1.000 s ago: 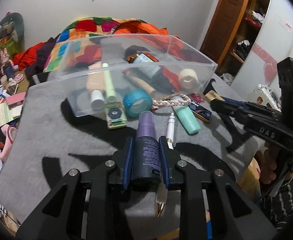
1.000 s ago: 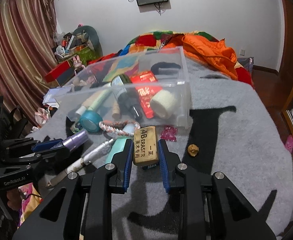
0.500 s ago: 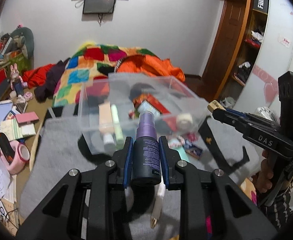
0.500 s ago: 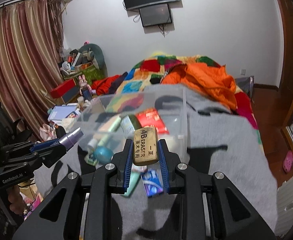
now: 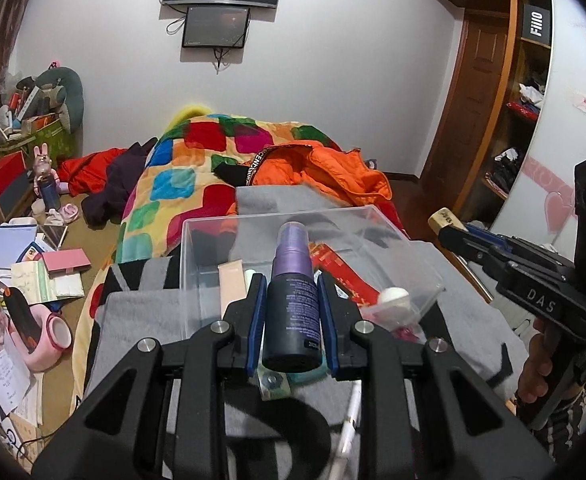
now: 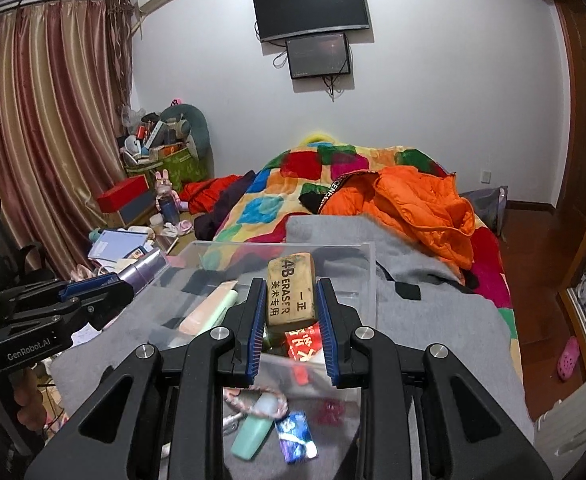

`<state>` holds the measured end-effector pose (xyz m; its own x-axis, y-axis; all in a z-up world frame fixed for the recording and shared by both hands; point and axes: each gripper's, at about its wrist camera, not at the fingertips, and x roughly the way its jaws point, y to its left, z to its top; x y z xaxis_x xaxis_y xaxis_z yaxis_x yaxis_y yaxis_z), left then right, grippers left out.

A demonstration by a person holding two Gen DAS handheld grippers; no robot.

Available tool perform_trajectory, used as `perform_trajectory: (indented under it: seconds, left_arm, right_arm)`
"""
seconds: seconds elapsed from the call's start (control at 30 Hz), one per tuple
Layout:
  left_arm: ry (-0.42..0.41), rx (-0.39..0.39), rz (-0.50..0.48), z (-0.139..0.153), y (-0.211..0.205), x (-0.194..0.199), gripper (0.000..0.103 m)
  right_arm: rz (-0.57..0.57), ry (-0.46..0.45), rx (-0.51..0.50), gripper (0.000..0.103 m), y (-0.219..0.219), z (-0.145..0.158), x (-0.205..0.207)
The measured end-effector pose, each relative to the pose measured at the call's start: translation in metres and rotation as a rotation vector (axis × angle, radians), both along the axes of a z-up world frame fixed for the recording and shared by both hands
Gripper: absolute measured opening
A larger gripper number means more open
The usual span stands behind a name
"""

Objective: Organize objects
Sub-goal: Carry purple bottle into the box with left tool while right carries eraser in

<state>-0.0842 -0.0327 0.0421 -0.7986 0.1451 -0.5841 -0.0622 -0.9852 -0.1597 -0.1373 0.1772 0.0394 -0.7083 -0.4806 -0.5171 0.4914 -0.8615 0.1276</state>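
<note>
My left gripper point(image 5: 292, 312) is shut on a dark spray bottle with a purple cap point(image 5: 292, 304), held above the near edge of the clear plastic bin point(image 5: 197, 264). My right gripper point(image 6: 289, 312) is shut on a tan 4B eraser point(image 6: 292, 296), held over the bin point(image 6: 367, 276). The bin holds tubes, a red packet and a white roll. Each gripper shows in the other's view: the right one point(image 5: 445, 222) at the right, the left one point(image 6: 141, 276) at the left.
On the grey blanket point(image 6: 433, 320) below lie a mint tube point(image 6: 253, 432), a braided cord point(image 6: 253, 400), a blue packet point(image 6: 295, 436) and a silver pen point(image 5: 347, 428). A patchwork quilt and orange jacket point(image 6: 425, 208) lie behind the bin. Floor clutter at left.
Both grippers have risen from the blanket with their objects and now hover over the bin; the view has tilted up toward the room.
</note>
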Motion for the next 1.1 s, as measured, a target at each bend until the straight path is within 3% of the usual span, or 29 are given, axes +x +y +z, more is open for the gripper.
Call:
perform_trajectory:
  seconds: [0.63, 1.1]
  left_arm:
    - [-0.149, 0.003, -0.005, -0.056, 0.006, -0.070, 0.025]
    - [-0.192, 0.032, -0.031, -0.071, 0.008, -0.084, 0.025]
  right_arm:
    - [0.000, -0.147, 0.095, 0.023, -0.026, -0.061, -0.053]
    - [-0.007, -0.124, 0.168, 0.023, -0.039, -0.065, -0.054]
